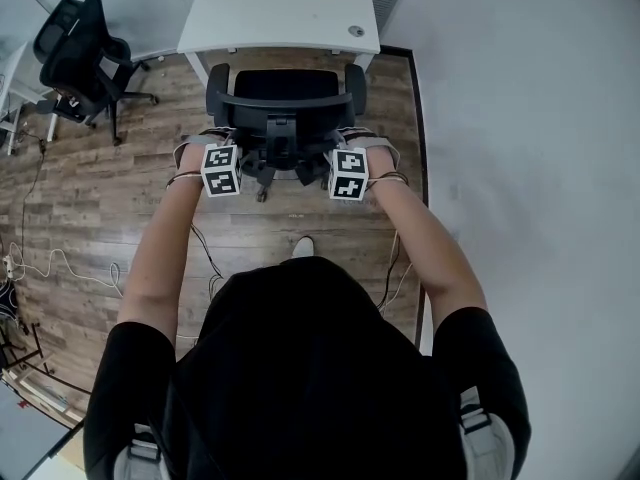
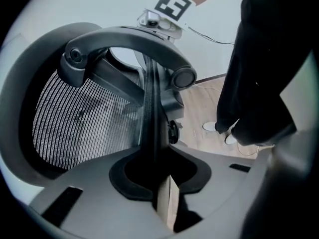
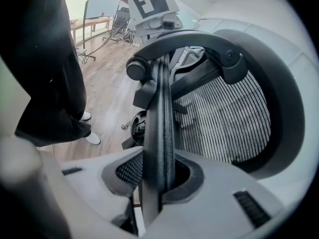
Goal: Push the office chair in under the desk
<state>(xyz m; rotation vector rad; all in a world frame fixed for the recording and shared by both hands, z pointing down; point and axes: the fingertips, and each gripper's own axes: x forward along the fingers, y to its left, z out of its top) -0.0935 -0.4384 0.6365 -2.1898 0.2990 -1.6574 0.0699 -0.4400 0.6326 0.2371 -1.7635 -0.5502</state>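
Head view: the office chair [image 1: 285,103] faces the white bench [image 1: 280,13] squarely, with its seat front at the bench's edge. Push straight, both arms evenly. Left gripper view: the left hand-held gripper [image 2: 155,188] clamps the backrest rim [image 2: 149,108]. Right gripper view: the right hand-held gripper [image 3: 157,183] clamps the opposite rim. Firm grips should stop any swivel.

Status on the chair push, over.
Left gripper, right gripper shut on backrest edges. Office chair at desk, not fully under. Nothing in between.
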